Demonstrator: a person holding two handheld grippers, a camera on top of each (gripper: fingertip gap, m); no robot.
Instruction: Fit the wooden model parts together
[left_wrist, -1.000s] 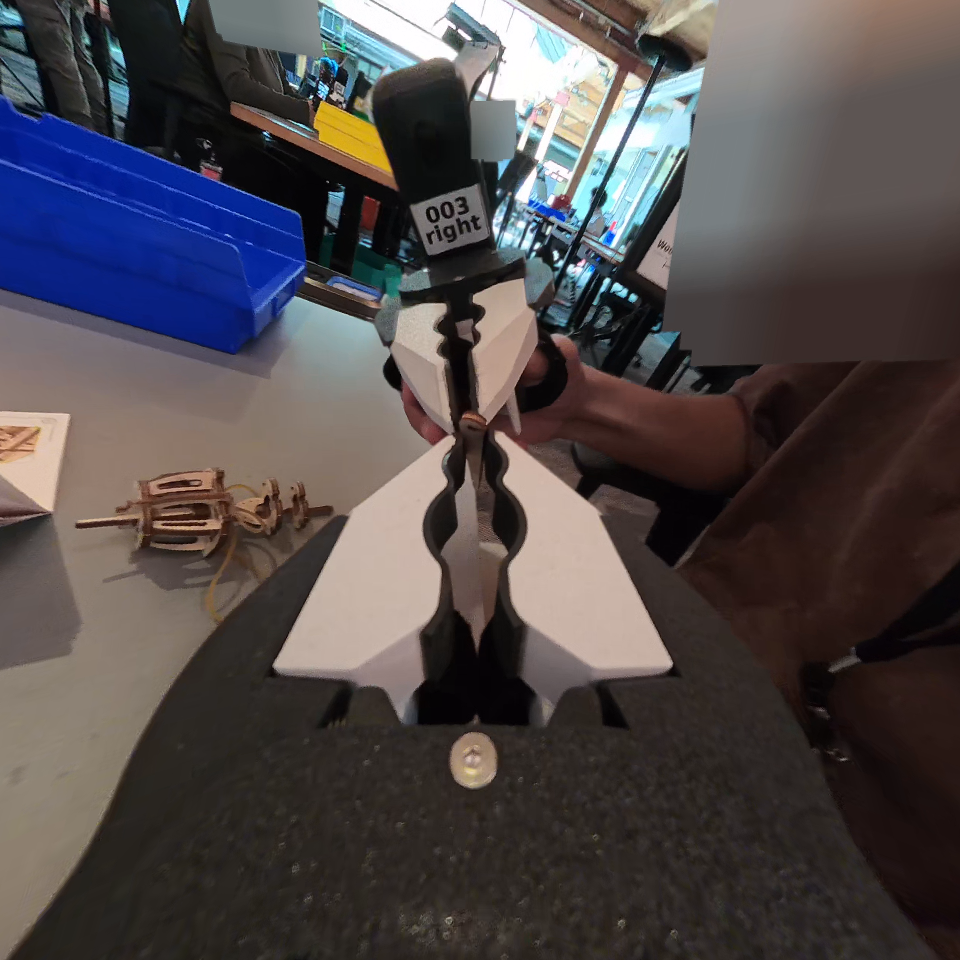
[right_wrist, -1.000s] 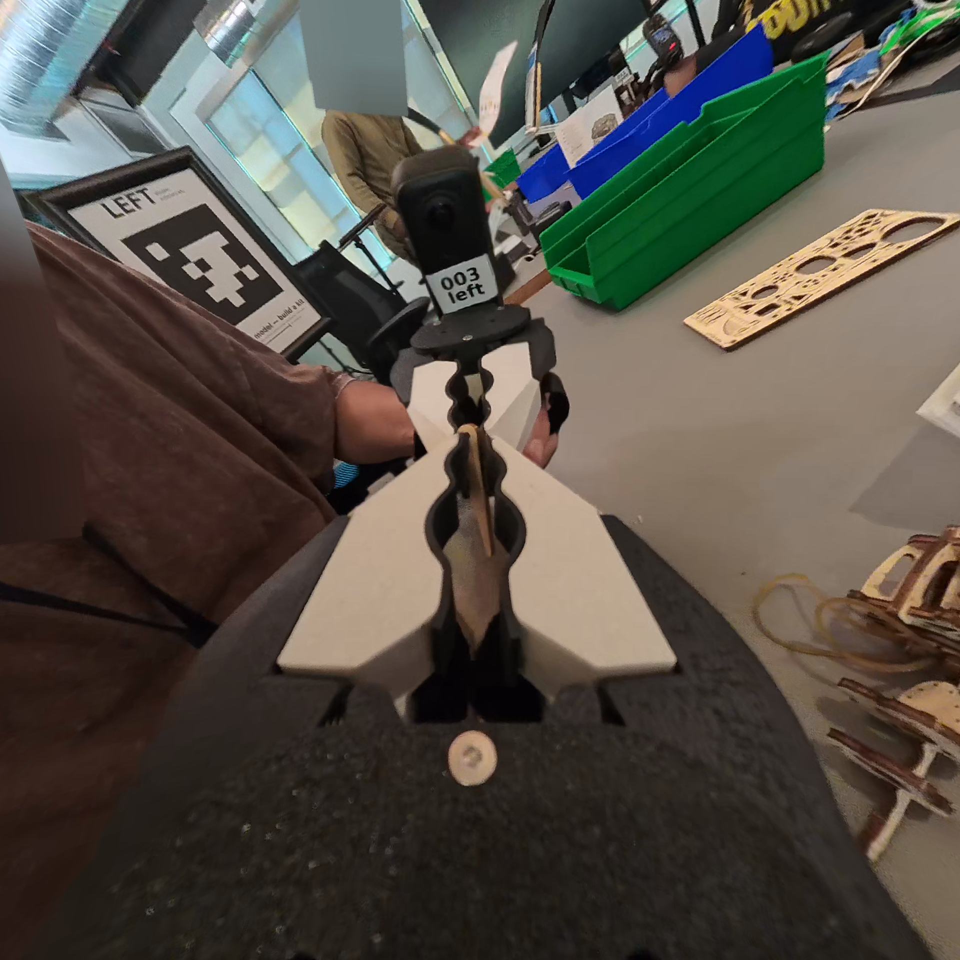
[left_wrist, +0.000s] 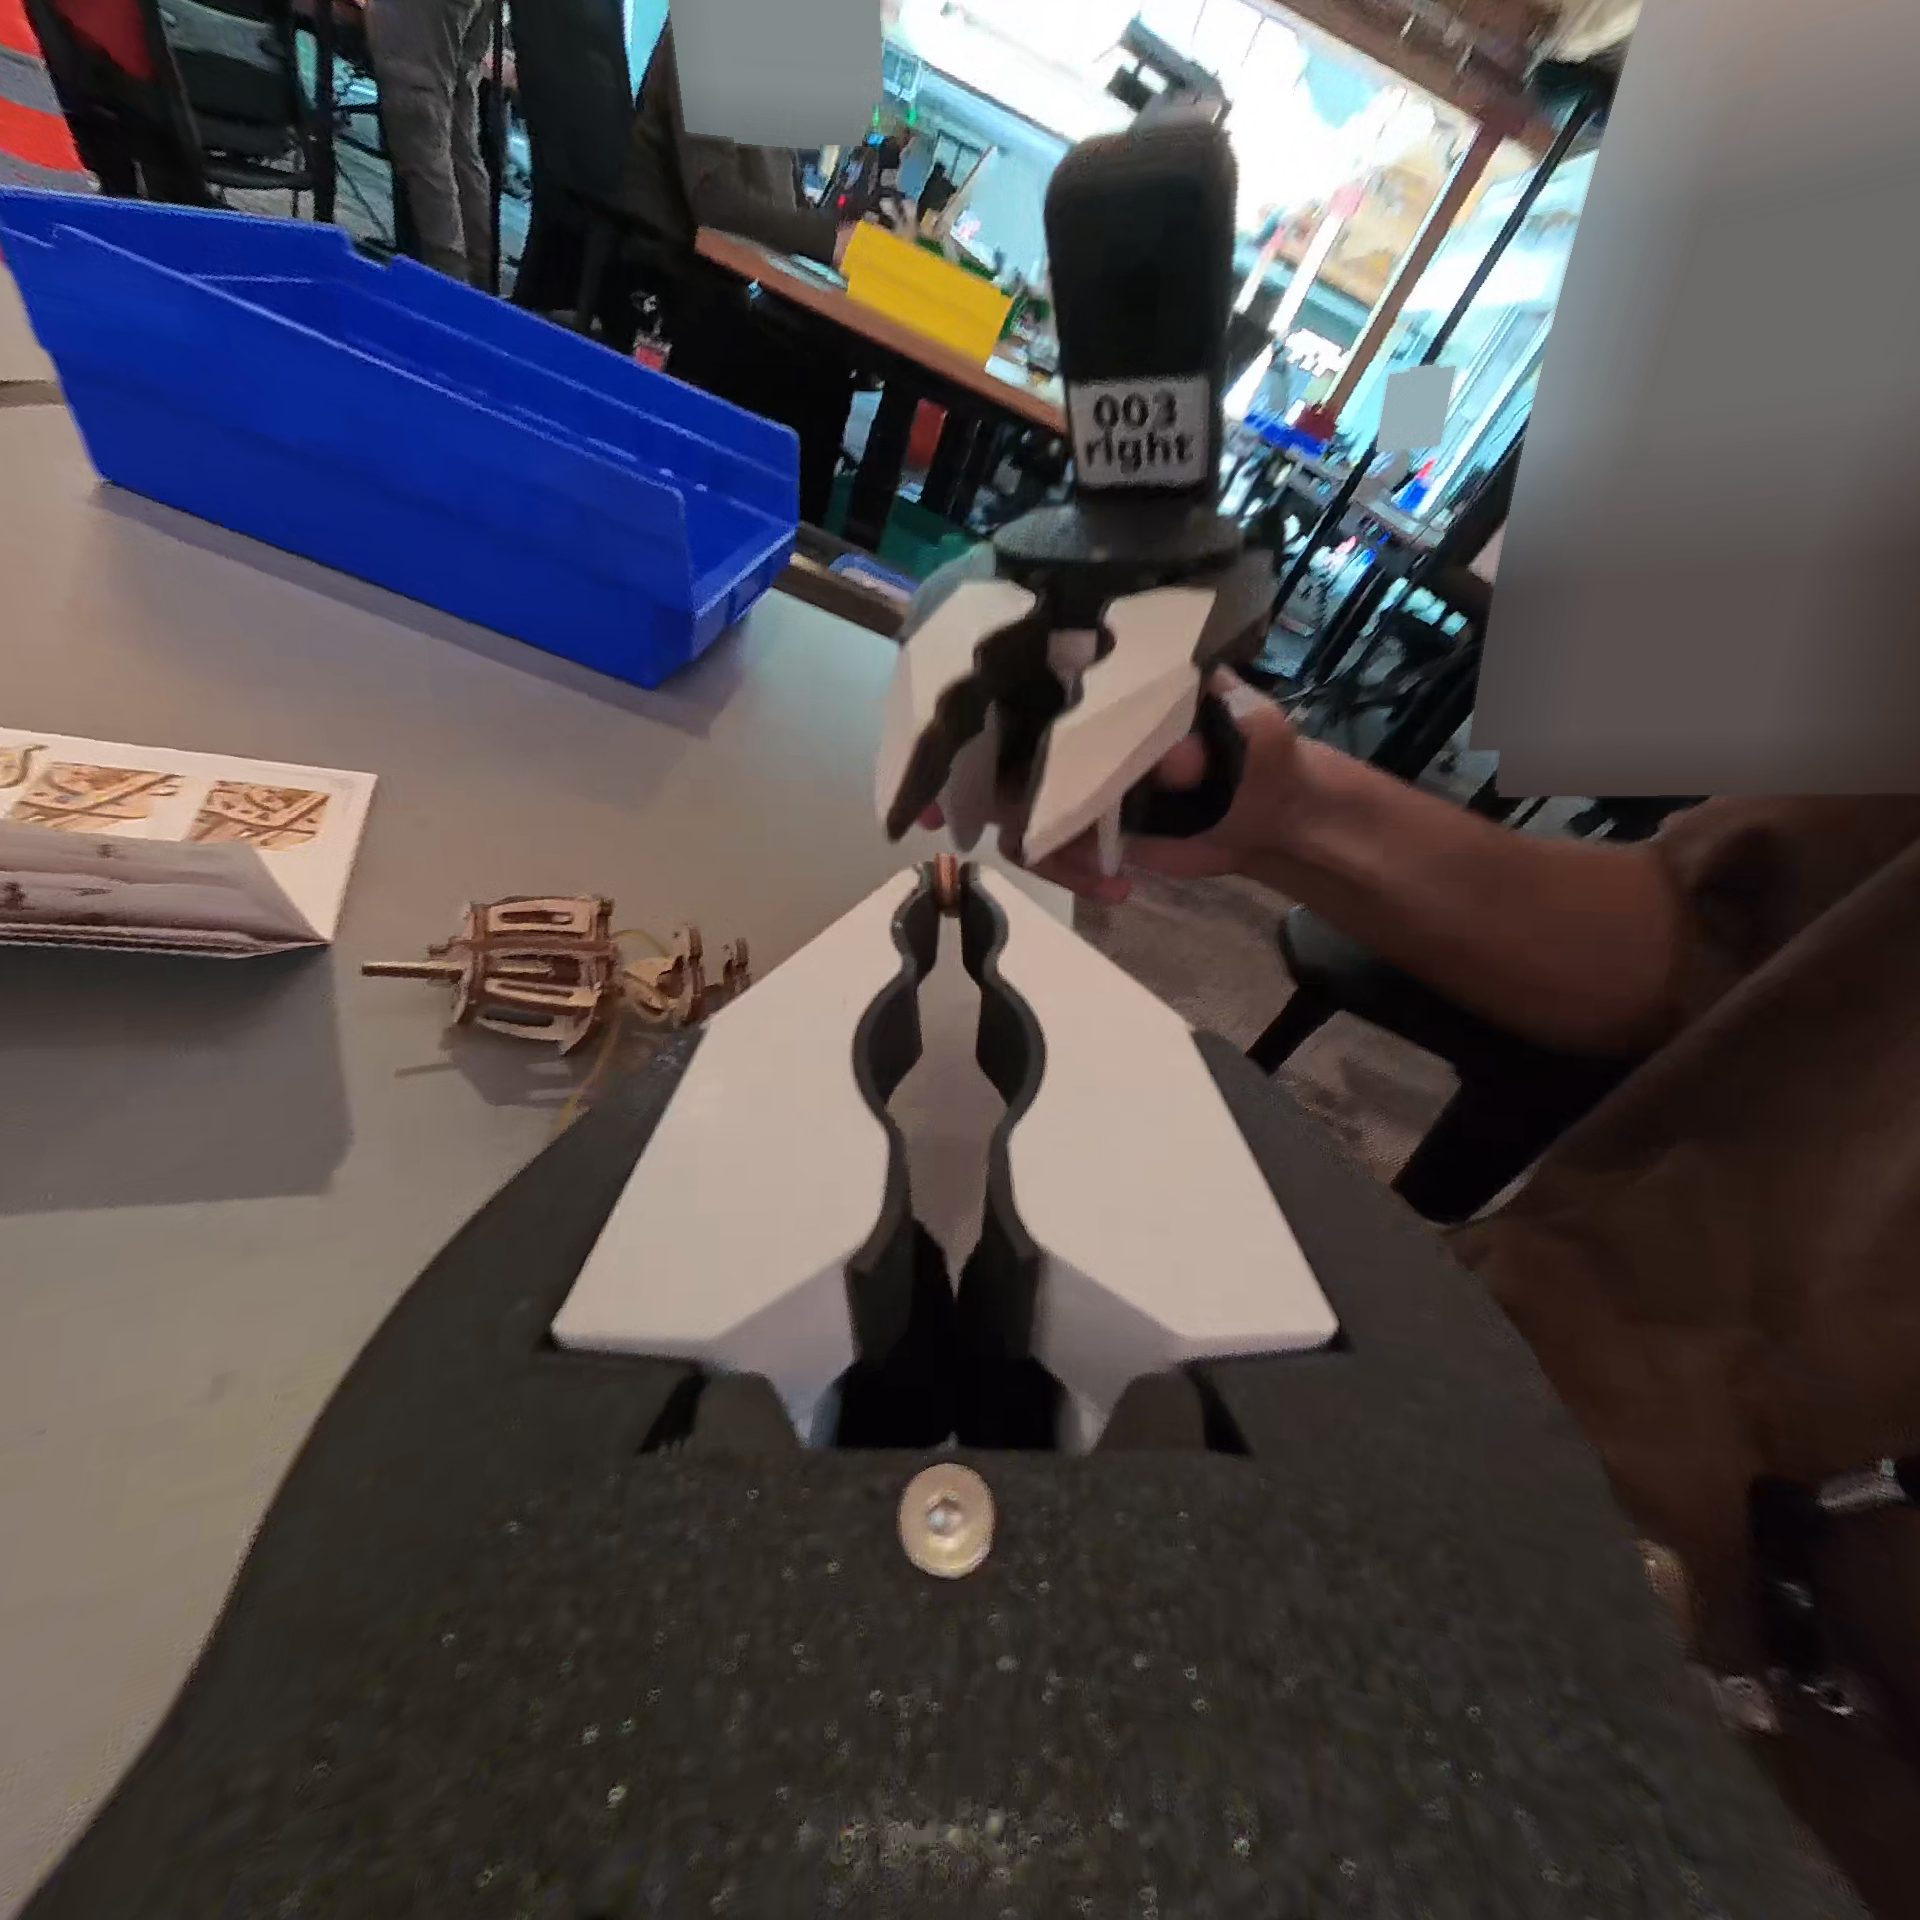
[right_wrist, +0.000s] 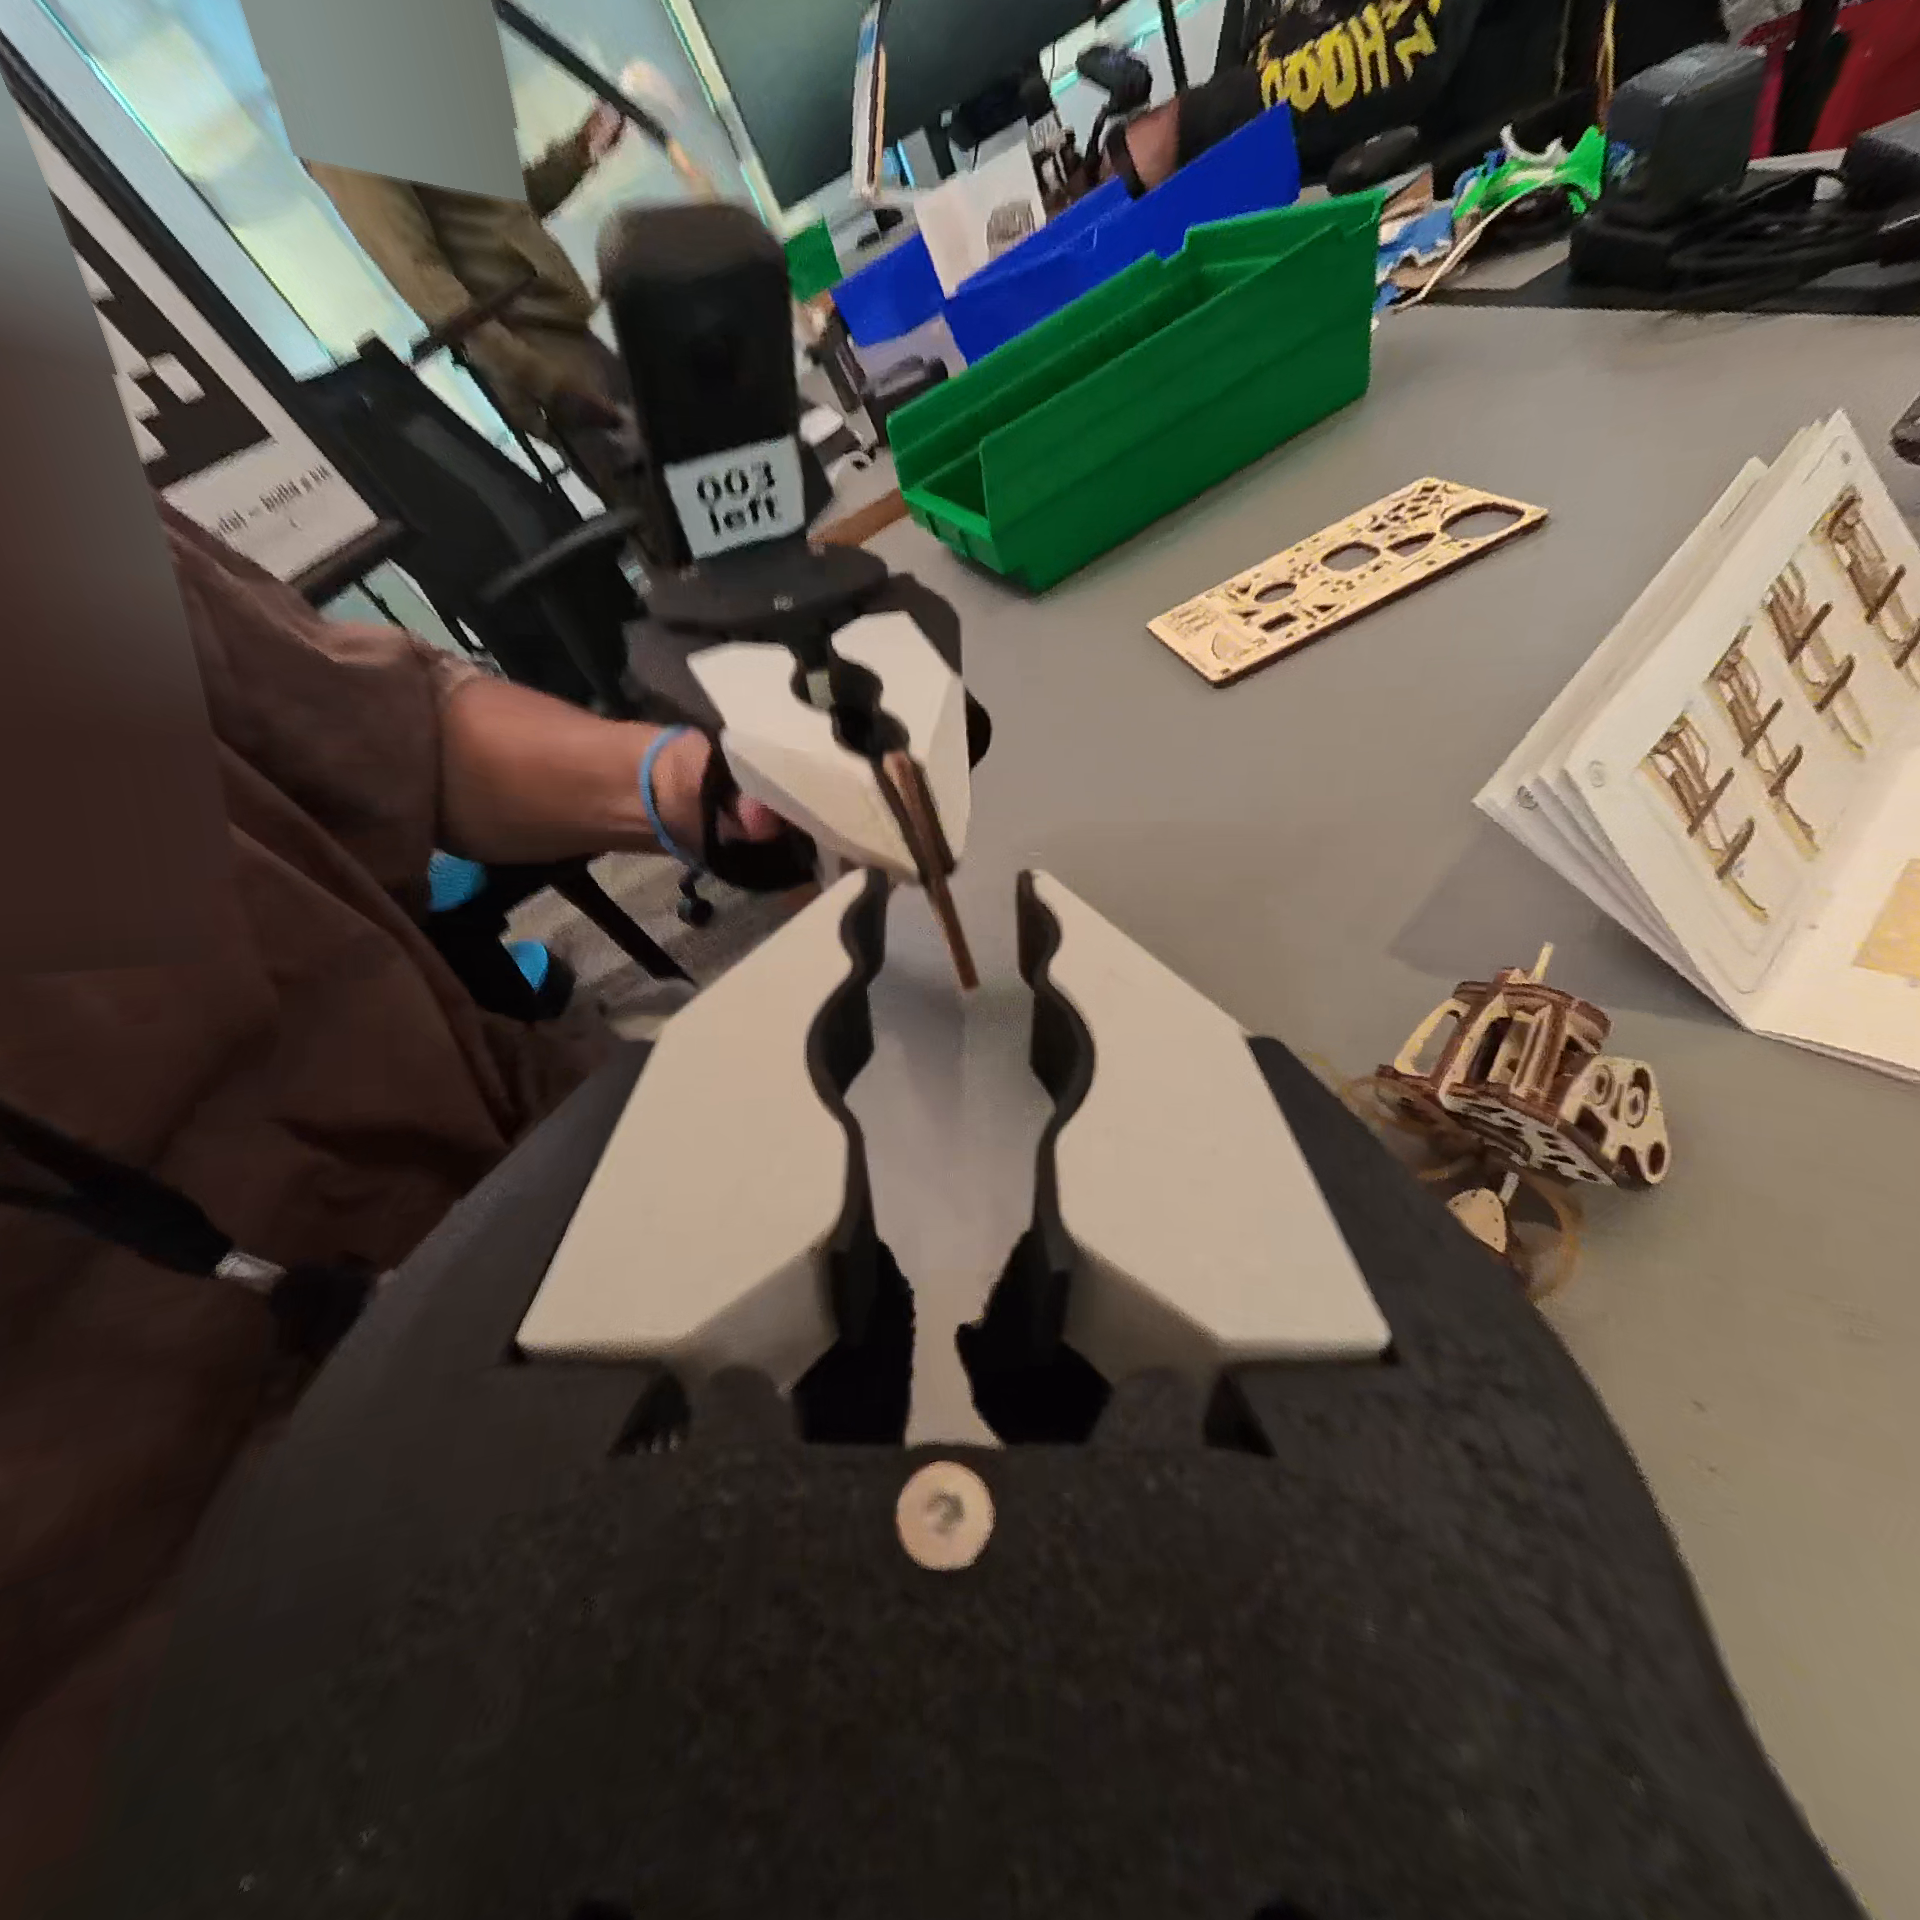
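Observation:
My left gripper (left_wrist: 945, 896) is shut on a thin, flat wooden part (left_wrist: 947, 875), seen edge-on at its fingertips. In the right wrist view the left gripper (right_wrist: 914, 847) holds that part (right_wrist: 951, 935) pointing down into the gap of my right gripper (right_wrist: 945, 885). The right gripper is open and empty. It also shows in the left wrist view (left_wrist: 971, 831), just beyond the left tips, jaws apart. A partly built wooden model (left_wrist: 540, 966) lies on the grey table (left_wrist: 312, 1247), and appears to the right in the right wrist view (right_wrist: 1527, 1091).
A blue bin (left_wrist: 416, 436) stands at the back left. A green bin (right_wrist: 1132, 416), a punched wooden sheet (right_wrist: 1351, 571) and an open instruction booklet (right_wrist: 1714, 779) lie on the table. A person's sleeve and arm (left_wrist: 1558, 935) fill the near side. Both grippers' tips are close together, under 4 cm apart.
My right gripper has opened and let go of the wooden part. The grippers have drawn slightly apart, and the left one alone keeps the part.

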